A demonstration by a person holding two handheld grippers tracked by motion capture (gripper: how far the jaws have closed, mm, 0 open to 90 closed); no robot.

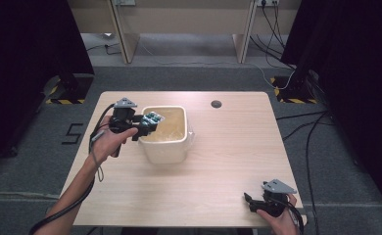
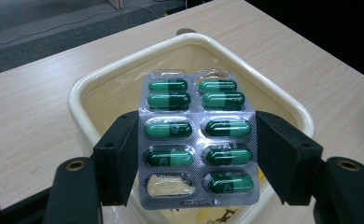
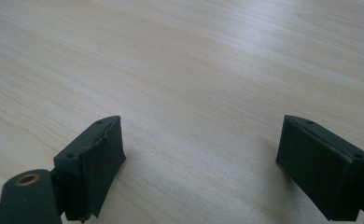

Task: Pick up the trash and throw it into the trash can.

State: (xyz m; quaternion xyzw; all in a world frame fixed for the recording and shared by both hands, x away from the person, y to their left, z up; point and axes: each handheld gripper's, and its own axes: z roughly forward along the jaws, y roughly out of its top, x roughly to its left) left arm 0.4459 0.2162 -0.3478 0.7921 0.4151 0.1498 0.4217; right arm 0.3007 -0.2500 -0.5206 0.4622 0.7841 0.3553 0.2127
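A silver blister pack of green capsules (image 2: 196, 140) sits clamped between the jaws of my left gripper (image 2: 196, 154), which is shut on its two long edges. One pocket at the pack's lower left is burst and flat. The pack hangs over the near left rim of a cream square tub (image 2: 84, 88) lined with clear film. From above, the left gripper (image 1: 147, 122) and the blister pack (image 1: 154, 117) are at the cream tub's (image 1: 164, 154) left rim. My right gripper (image 1: 250, 200) rests low at the table's front right corner, jaws wide apart with nothing between its fingertips (image 3: 101, 154).
The light wooden table (image 1: 223, 161) has a round cable hole (image 1: 216, 104) at its back edge. Black curtains and stands flank it on both sides. Cables trail across the grey floor at the right. A desk frame stands behind.
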